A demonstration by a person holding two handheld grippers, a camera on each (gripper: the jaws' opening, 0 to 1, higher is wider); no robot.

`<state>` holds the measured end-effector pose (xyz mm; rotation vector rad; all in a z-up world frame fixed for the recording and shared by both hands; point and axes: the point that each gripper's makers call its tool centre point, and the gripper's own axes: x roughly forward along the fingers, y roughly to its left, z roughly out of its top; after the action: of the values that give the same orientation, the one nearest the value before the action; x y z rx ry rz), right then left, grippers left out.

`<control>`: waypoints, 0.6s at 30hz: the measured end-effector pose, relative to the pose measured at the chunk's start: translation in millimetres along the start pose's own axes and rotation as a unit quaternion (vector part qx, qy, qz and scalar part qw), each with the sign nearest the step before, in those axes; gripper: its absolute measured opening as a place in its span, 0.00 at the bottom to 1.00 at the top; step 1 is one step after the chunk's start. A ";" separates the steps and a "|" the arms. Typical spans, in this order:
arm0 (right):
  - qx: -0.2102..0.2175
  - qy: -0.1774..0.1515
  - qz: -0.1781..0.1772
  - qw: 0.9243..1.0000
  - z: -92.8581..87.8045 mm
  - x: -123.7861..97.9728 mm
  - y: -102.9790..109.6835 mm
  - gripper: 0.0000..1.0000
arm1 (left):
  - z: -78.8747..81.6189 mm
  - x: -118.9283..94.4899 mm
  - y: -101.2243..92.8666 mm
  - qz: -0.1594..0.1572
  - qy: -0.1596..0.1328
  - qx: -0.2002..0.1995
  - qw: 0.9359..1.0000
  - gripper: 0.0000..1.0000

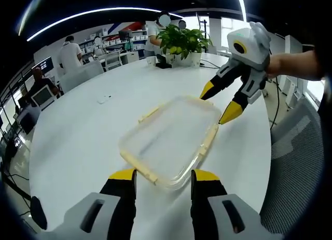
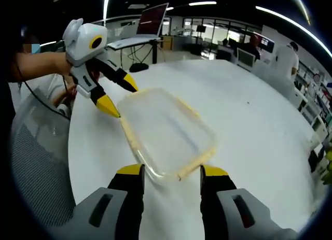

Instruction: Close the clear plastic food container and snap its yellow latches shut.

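A clear plastic food container [image 1: 168,139] lies flat on the round white table [image 1: 78,141] with its lid on and pale yellow latches [image 1: 210,139] along its sides. My left gripper [image 1: 164,175] is open, its yellow-tipped jaws either side of the container's near end. My right gripper [image 1: 218,103], held by a hand, is open at the far right corner, one tip just above the rim. In the right gripper view the container [image 2: 163,131] sits just ahead of the right gripper [image 2: 171,171], and the left gripper [image 2: 120,96] stands open at its far left corner.
A potted plant [image 1: 181,40] stands at the table's far side, and a small white item [image 1: 104,99] lies to the left. A grey mesh chair [image 1: 295,162] is close to the table edge. A laptop [image 2: 150,19] sits on a desk behind. People are at desks in the background.
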<state>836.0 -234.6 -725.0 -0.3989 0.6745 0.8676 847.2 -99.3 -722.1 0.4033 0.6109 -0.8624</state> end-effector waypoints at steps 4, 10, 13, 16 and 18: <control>-0.003 0.002 0.000 1.000 3.1 3.9 -6.8 0.39 | 3.1 3.7 6.4 -0.001 0.002 0.003 1.000 0.35; -0.001 0.005 -0.002 1.000 6.7 8.6 -17.4 0.39 | 7.7 9.8 14.8 0.000 0.003 0.003 1.000 0.35; 0.000 0.006 -0.002 1.000 8.9 10.6 -21.7 0.39 | 10.5 13.2 18.9 0.000 0.004 0.003 1.000 0.35; -0.002 0.009 -0.002 1.000 9.9 12.2 -26.4 0.39 | 12.3 15.7 21.8 0.000 0.004 0.002 1.000 0.35; -0.004 0.010 -0.002 1.000 10.3 13.4 -29.8 0.39 | 13.9 17.7 23.3 -0.001 0.004 0.002 1.000 0.35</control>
<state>870.0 -238.8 -725.2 -0.4175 0.6890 0.8631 879.3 -103.5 -721.1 0.4093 0.6172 -0.8633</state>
